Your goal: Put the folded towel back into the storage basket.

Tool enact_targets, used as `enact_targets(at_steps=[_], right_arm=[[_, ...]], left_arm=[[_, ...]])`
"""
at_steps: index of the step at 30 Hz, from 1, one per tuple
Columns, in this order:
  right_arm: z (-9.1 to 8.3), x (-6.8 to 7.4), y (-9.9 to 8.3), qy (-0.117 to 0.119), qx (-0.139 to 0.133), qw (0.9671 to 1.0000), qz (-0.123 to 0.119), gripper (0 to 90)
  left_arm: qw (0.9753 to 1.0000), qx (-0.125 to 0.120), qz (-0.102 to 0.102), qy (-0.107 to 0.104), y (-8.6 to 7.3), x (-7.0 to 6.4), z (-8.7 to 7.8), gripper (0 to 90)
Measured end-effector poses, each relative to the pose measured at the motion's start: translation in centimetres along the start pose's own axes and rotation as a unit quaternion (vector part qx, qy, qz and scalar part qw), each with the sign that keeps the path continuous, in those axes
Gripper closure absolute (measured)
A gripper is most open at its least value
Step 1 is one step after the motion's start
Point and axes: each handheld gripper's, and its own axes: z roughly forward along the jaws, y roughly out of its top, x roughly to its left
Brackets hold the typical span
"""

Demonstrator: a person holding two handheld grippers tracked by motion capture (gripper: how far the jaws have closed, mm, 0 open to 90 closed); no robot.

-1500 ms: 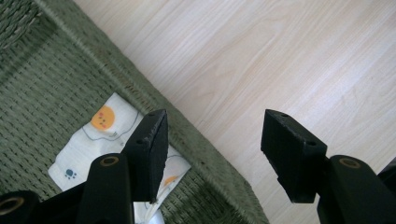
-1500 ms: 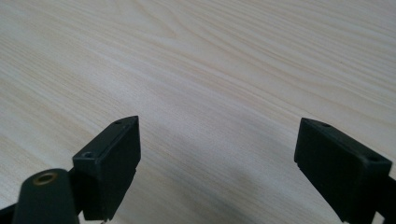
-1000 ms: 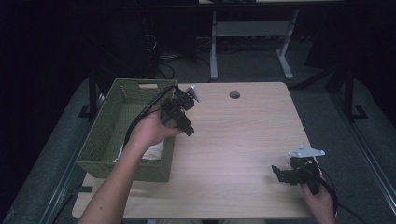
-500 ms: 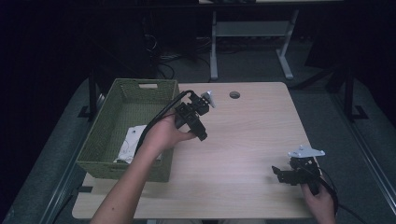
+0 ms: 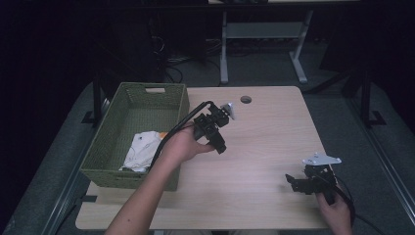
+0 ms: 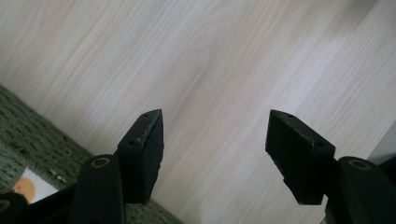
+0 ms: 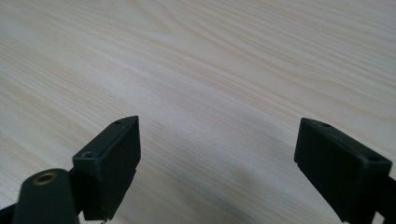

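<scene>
A person's left hand [image 5: 183, 146] holds the black left tongs [image 5: 219, 145] over the pale wood-grain tabletop [image 5: 264, 142], just to the right of a rectangular olive-green woven basket [image 5: 105, 147]. The tongs point down and toward the person's side. In the left gripper view the two jaws stand wide apart with nothing between them, bare wood beneath, and the basket's green wall [image 6: 32, 135] at the lower left corner.

The basket's long axis runs away from the person, its far end bearing a handle slot. Inside it, near the end closest to the person and to the left of the left tongs, lies a crumpled white cloth with orange marks [image 5: 141, 149]; a scrap of it shows in the left gripper view [image 6: 28, 186].

The black right tongs [image 5: 292, 181], topped by a grey three-cornered plate, rest low at the tabletop's near right corner in the person's right hand [image 5: 335, 208], pointing left. They are well apart from the left tongs. Their jaws are released, spread wide over bare wood.
</scene>
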Motion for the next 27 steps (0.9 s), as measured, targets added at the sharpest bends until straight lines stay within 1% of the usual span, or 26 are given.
enact_targets(at_steps=[1,5,8,18,23,27], right_arm=[[0.0,0.0,0.0,0.0,0.0,1.0,0.0,14.4],[-0.1,-0.1,0.0,0.0,-0.001,1.0,0.0,14.3],[0.0,-0.1,0.0,0.0,-0.001,1.0,0.0,14.3],[0.0,-0.1,0.0,0.0,-0.001,1.0,0.0,14.4],[-0.1,-0.2,-0.1,-0.001,-0.001,1.0,0.002,14.3],[0.0,-0.2,-0.1,0.0,0.0,1.0,0.001,14.4]], left_arm=[[1.0,-0.002,0.0,-0.001,0.1,0.0,0.1,37.2],[1.0,0.002,0.001,-0.002,0.2,-0.3,0.6,36.5],[1.0,0.006,0.002,-0.007,0.4,-0.6,1.2,36.6],[0.9999,0.005,0.007,-0.014,1.1,-1.6,2.4,35.8],[0.9998,0.003,0.006,-0.019,1.4,-2.1,3.0,35.4],[0.9997,0.007,0.01,-0.022,1.6,-2.4,3.5,34.9]])
